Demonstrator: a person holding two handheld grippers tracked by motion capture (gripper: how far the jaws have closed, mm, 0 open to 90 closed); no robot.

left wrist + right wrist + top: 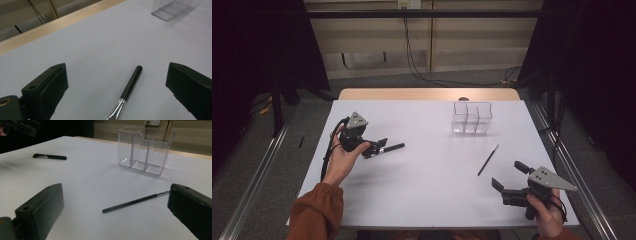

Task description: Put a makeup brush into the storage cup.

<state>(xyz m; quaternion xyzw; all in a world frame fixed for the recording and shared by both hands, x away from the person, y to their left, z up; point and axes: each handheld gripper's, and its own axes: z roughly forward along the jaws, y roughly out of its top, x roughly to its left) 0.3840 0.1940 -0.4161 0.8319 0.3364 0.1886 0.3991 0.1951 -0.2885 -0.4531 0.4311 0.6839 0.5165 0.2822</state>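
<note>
Black-handled brush [127, 93] lies between the wide-open jaws of the left hand-held gripper [117, 82] (handle pointing away); right hand-held gripper [510, 177] open, farther off.

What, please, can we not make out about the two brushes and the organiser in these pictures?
- Thick brush: bristles cut off by the bottom edge of the left gripper view.
- Thin brush: tip hidden behind a jaw in the right gripper view.
- Organiser: top cut off in the left gripper view.
</note>
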